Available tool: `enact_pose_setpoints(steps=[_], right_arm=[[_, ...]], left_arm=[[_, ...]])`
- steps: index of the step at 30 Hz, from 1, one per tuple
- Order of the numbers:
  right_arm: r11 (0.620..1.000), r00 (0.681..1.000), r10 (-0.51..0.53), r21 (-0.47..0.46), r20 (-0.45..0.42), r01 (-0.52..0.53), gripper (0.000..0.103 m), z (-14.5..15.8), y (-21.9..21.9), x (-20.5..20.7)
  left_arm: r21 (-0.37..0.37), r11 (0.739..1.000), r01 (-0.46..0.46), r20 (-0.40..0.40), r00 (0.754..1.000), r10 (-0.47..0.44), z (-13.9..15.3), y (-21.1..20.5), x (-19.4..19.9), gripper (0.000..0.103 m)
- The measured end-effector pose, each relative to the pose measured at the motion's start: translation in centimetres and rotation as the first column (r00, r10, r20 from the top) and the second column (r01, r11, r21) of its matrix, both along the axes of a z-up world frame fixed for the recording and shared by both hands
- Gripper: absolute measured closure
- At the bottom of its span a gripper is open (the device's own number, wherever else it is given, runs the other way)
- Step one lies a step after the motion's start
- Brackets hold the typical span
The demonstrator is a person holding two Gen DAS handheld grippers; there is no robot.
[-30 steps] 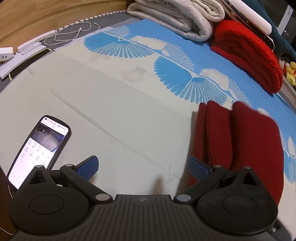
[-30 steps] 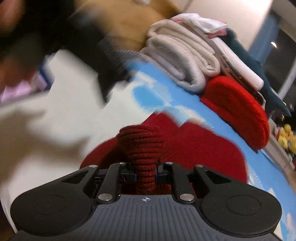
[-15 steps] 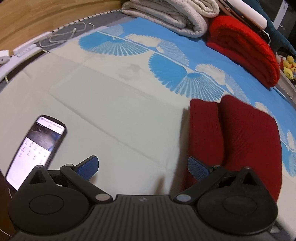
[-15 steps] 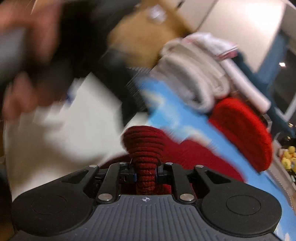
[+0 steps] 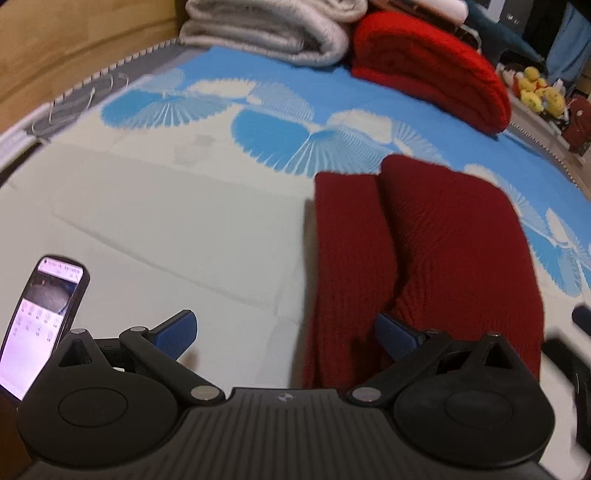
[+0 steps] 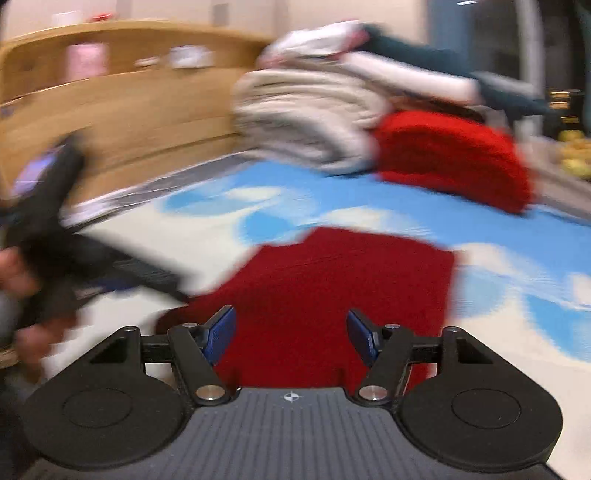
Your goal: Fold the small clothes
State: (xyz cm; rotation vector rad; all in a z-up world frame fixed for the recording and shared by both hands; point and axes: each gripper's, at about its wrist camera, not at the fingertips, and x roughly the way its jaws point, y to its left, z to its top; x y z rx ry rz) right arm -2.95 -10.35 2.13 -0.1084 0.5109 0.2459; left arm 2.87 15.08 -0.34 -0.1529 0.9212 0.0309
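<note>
A dark red knitted garment (image 5: 417, 251) lies folded on the bed, right of centre in the left wrist view. It also shows in the right wrist view (image 6: 332, 284), just ahead of the fingers. My left gripper (image 5: 286, 334) is open and empty, low over the sheet, its right fingertip at the garment's near edge. My right gripper (image 6: 291, 332) is open and empty, just above the garment's near edge. The right wrist view is blurred by motion.
A phone (image 5: 37, 321) with a lit screen lies at the near left. A folded grey blanket (image 5: 269, 29) and a bright red blanket (image 5: 432, 70) sit at the far side. A wooden headboard (image 6: 122, 110) stands behind. The left hand-held gripper (image 6: 48, 236) appears blurred at the left.
My right gripper has let go of the red garment and opened; the garment now lies flat. My left gripper has shifted right toward the garment, still open.
</note>
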Motion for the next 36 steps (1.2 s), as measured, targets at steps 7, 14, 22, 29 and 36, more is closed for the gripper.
enact_pose_setpoints(steps=[7, 14, 22, 29, 36], right_arm=[[0.924, 0.988, 0.124, -0.354, -0.088, -0.147, 0.041, -8.0, 4.9, -1.0], [0.995, 0.981, 0.094, 0.005, -0.168, -0.095, 0.043, -2.1, -1.0, 3.2], [0.974, 0.949, -0.192, 0.069, -0.251, 0.215, 0.04, -3.6, -6.7, 13.7], [0.962, 0.96, -0.156, 0.182, -0.234, 0.201, 0.036, -2.8, -9.5, 15.6], [0.809, 0.878, -0.212, 0.427, -0.429, 0.404, 0.022, -5.4, -14.3, 22.9]], left_arm=[[0.083, 0.997, -0.005, -0.127, 0.992, 0.016, -4.0, -0.8, 0.3, 0.0], [0.047, 0.999, -0.016, -0.128, 0.992, 0.022, -4.2, 0.2, 0.5, 0.0], [-0.16, 0.979, -0.127, -0.141, 0.984, 0.105, -1.5, 1.5, -1.1, 0.0], [-0.221, 0.959, -0.176, -0.232, 0.965, 0.124, -3.3, 1.1, 0.2, 0.0], [-0.231, 0.949, -0.215, -0.212, 0.963, 0.167, -4.0, 0.4, -0.1, 0.0]])
